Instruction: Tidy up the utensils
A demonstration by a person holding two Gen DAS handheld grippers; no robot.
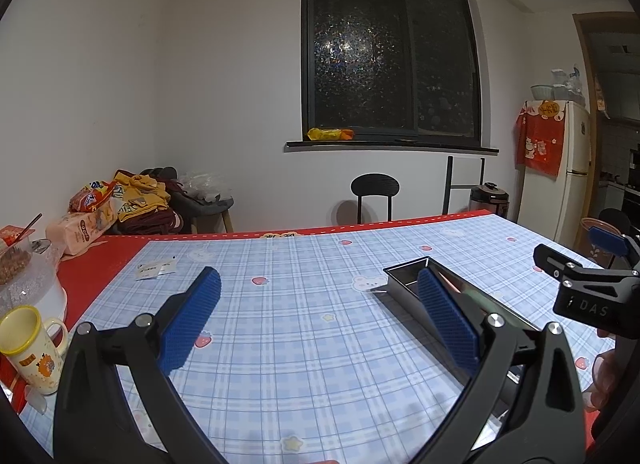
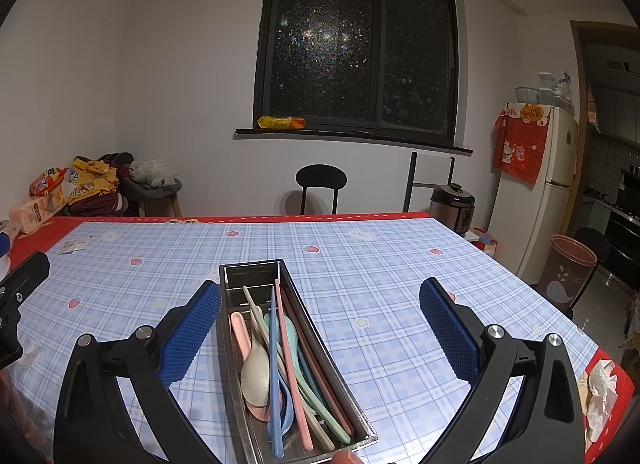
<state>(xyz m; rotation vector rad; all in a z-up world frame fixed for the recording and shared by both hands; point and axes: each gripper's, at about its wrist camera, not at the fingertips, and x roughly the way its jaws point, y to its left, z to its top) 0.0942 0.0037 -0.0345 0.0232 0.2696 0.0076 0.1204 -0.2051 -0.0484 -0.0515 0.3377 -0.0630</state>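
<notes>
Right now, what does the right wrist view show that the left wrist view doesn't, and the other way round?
Only the right wrist view looks into the metal tray, where pastel spoons and chopsticks lie; it also shows a brown bin and crumpled tissue. Only the left wrist view shows the yellow-rimmed mug and a white container at the table's left edge. Both share the checked tablecloth, the tray's outside, window, fridge, and open, empty grippers: left gripper, right gripper.
</notes>
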